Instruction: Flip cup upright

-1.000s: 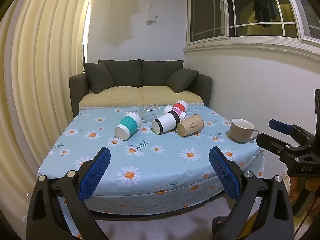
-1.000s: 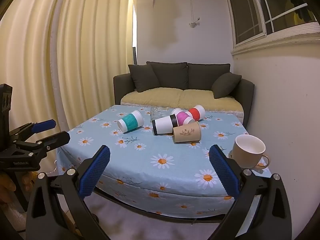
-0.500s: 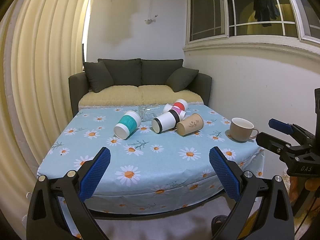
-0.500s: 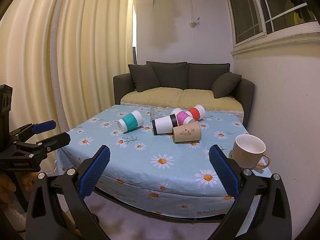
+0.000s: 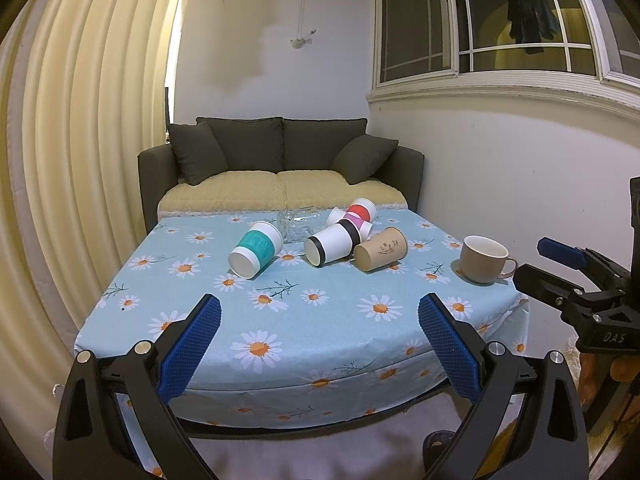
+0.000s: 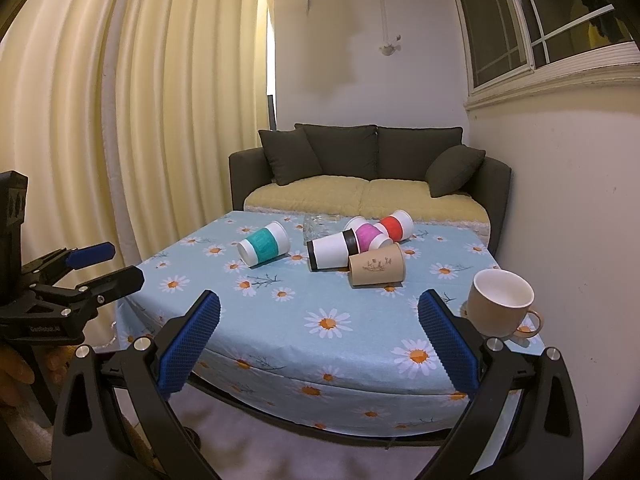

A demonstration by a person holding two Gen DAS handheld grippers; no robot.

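Several paper cups lie on their sides on the daisy tablecloth (image 5: 312, 320): a teal-sleeved cup (image 5: 256, 255), a black-banded white cup (image 5: 332, 245), a brown cup (image 5: 381, 249), a pink cup (image 6: 370, 236) and a red cup (image 5: 359, 212). A beige mug (image 5: 482, 259) stands upright at the right. My left gripper (image 5: 319, 336) is open and empty before the table's front edge. My right gripper (image 6: 319, 336) is open and empty, also short of the table; the mug (image 6: 500, 304) is close to its right finger.
A clear glass (image 5: 294, 224) lies behind the cups. A dark sofa (image 5: 280, 172) stands behind the table, a curtain (image 5: 80, 160) on the left, a wall (image 5: 500, 184) on the right. Each gripper shows at the edge of the other's view.
Both grippers have stayed nearly still; the view shifted very slightly. The cups have not moved.
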